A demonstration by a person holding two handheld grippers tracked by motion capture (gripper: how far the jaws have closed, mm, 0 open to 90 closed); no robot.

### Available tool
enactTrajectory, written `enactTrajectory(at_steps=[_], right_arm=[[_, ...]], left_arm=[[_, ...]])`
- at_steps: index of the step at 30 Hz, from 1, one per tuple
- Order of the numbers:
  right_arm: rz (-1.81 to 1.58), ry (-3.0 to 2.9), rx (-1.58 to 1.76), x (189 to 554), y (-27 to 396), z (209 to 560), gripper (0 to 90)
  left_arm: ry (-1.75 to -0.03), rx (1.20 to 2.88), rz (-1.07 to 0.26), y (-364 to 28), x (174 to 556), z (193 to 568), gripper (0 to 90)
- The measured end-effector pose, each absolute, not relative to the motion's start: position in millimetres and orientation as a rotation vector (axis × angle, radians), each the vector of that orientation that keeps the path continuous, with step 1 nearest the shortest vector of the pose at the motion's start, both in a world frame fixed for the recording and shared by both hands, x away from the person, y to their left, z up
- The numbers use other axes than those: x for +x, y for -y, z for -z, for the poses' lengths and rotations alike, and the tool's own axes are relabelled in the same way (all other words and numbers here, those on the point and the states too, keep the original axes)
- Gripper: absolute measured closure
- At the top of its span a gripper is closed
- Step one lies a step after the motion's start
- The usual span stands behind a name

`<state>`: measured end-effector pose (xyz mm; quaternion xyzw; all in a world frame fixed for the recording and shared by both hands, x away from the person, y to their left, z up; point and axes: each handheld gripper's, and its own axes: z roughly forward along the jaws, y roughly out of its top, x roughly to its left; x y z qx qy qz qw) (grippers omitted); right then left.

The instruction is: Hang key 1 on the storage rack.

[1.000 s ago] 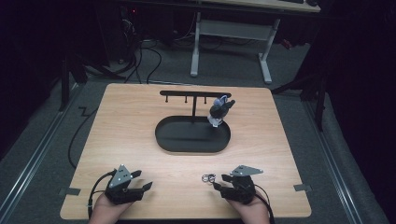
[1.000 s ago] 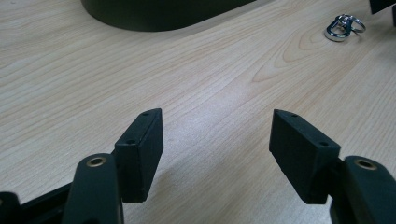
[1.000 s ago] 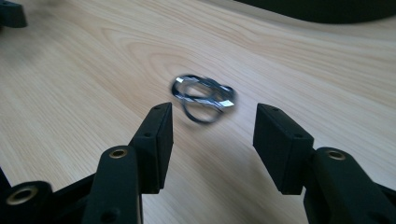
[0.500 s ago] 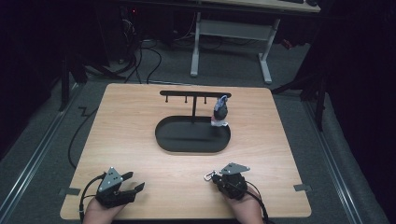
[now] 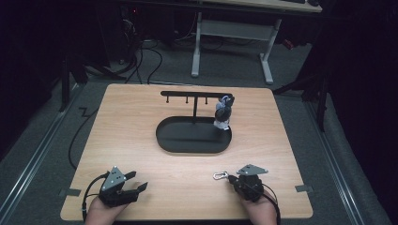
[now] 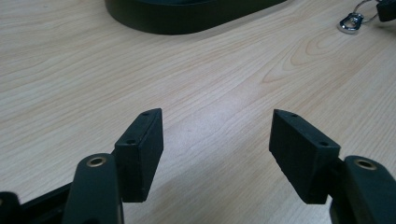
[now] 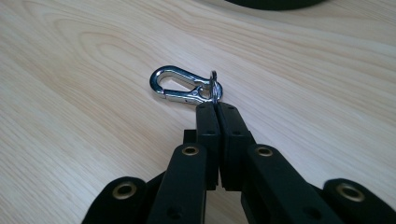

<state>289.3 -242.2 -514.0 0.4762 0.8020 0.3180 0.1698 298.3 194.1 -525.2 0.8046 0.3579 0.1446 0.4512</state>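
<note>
We now have the key ring with its silver clip (image 7: pixel 183 87) pinched in the right gripper (image 7: pixel 216 108), whose jaws have just closed on the ring, near the table's (image 5: pixel 141 140) five o'clock edge. The stand (image 5: pixel 194 136), at twelve o'clock from it, looks like our next stop. The left gripper (image 6: pixel 215 140) idles wide open.

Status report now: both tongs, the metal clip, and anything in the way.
Right tongs just closed, shut on the key ring of the metal clip. Left tongs open, empty. Clip lies on the table. Black stand ahead, nothing between.
</note>
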Motion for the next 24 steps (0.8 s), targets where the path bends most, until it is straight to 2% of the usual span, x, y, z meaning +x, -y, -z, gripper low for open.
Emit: enactTrajectory(at_steps=[6, 11, 24], right_arm=[[-0.865, -2.164, 1.483, 275, 285, 511, 89.0], [-0.859, -2.118, 1.544, 269, 305, 512, 89.0], [-0.846, -2.162, 1.571, 272, 304, 513, 85.8]], left_arm=[[-0.850, 2.001, -0.344, -185, 303, 524, 35.8], [-0.843, 2.005, -0.338, -182, 306, 525, 35.8], [-0.858, 2.004, -0.337, -186, 305, 526, 35.9]])
